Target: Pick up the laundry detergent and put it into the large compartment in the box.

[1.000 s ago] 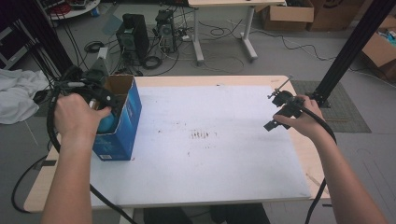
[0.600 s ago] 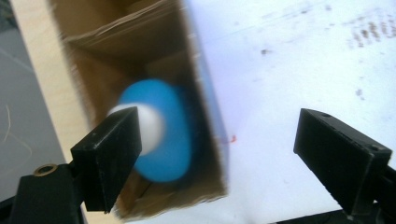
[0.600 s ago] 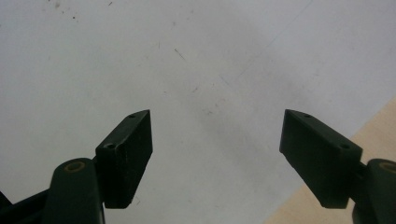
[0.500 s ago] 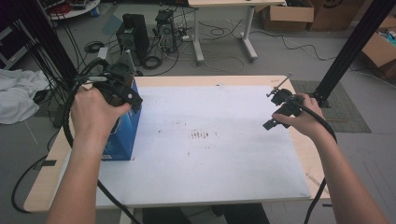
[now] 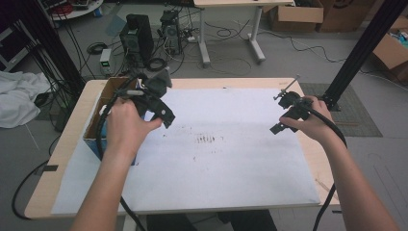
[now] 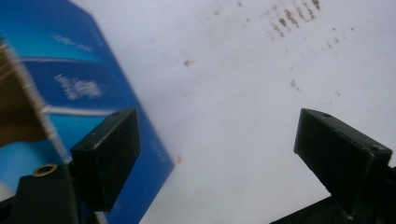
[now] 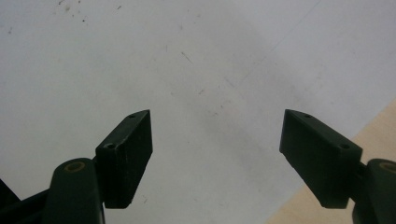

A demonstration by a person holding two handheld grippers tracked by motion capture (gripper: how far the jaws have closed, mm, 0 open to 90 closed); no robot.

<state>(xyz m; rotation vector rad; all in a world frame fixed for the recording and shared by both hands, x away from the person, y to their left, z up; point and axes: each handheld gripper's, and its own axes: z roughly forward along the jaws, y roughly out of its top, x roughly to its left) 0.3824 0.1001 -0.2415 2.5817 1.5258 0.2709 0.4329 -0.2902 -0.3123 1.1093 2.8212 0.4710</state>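
Your left gripper [image 5: 161,103] sits over the left part of the table [image 5: 298,84], just beside the open blue cardboard box [image 5: 98,113] that stands at the table's left edge. In the left gripper view the jaws stand wide apart with nothing between them; one jaw overlaps the box's blue printed side [image 6: 79,88], the other is over the white sheet [image 6: 243,116]. Whether that jaw touches the box cannot be told. Your right gripper [image 5: 284,110] is held near the right edge of the table, well apart from the box; in the right gripper view its jaws are also spread wide and empty, above the white sheet [image 7: 187,70], with a strip of bare wooden tabletop [image 7: 373,135] at the lower right. A patch of dark smudges [image 5: 207,139] marks the sheet between your two hands. A black upright post [image 5: 361,48] rises just beyond the right gripper. Behind the table, on the floor: computer towers [image 5: 137,31], loose cables [image 5: 231,33], a second desk [image 5: 231,5], cardboard boxes [image 5: 392,50], and a white cloth [image 5: 19,98] at far left.
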